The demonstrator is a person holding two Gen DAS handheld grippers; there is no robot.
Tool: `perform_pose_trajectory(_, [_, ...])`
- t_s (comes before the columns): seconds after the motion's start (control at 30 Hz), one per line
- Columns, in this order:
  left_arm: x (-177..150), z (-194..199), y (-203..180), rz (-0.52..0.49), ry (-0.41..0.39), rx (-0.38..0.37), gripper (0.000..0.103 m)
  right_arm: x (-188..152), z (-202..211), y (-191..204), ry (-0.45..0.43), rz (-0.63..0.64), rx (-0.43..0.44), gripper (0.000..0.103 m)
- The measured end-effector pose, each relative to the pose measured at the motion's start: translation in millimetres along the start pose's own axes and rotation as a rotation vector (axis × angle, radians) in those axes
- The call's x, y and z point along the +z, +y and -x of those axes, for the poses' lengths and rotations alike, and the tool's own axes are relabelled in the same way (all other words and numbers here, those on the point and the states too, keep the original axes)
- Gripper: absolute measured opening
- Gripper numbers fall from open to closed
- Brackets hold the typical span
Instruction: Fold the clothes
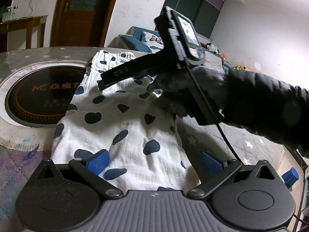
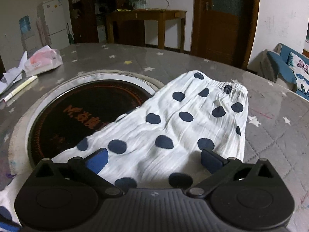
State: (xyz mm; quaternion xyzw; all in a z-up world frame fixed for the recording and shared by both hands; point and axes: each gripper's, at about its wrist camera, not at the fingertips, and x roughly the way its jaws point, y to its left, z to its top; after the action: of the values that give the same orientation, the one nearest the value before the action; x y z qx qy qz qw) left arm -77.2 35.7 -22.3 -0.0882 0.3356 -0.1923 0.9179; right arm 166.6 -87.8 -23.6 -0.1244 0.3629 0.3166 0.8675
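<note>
A white garment with dark blue spots (image 1: 123, 119) lies flat on the grey star-patterned table; its elastic waistband is at the far end (image 2: 227, 86). My left gripper (image 1: 154, 163) is open, its blue pads wide apart just above the near end of the cloth. My right gripper (image 2: 154, 161) is open too, hovering over the cloth. In the left wrist view the right gripper's black body (image 1: 173, 54) is held by a gloved hand above the garment's far half; its fingertips are not visible there.
A round black induction plate (image 2: 87, 116) is set in the table, partly under the garment's left edge. A plastic-wrapped packet (image 2: 44, 60), papers and a pen lie at the far left. A blue sofa (image 2: 285, 71) stands beyond the table's right edge.
</note>
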Motion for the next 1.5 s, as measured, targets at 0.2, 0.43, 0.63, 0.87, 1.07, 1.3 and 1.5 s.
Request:
perform_pose_trajectory(0.2, [-2,1,0,-0.004,-0.003,-0.004,0.103,13,-19,-8,0.027,0.014,-0.041,0.103])
perform_pose_trajectory(0.43, [-3,2,-2,-0.004,-0.004,-0.006,0.103,32,-38,-21,0.063,0.021,-0.032,0.103])
perform_pose_trajectory(0.63, [-4,4,-3,-0.002,-0.005,-0.009,0.103,55,-57,-42,0.064,-0.01,-0.054,0.103])
perform_pose_trajectory(0.87, [-3,3,-4,0.003,-0.006,-0.012,0.103,77,-82,-64,0.046,-0.046,-0.06,0.103])
perform_pose_trajectory(1.07, [-5,1,-10,-0.01,-0.011,-0.004,0.103,89,-92,-74,0.044,-0.073,-0.047,0.103])
perform_pose_trajectory(1.3, [-5,0,-11,-0.009,-0.009,-0.002,0.103,80,-64,-65,0.043,-0.013,-0.051,0.103])
perform_pose_trajectory(1.5, [0,2,-10,0.01,-0.005,-0.005,0.103,43,-19,-45,0.046,0.023,-0.005,0.103])
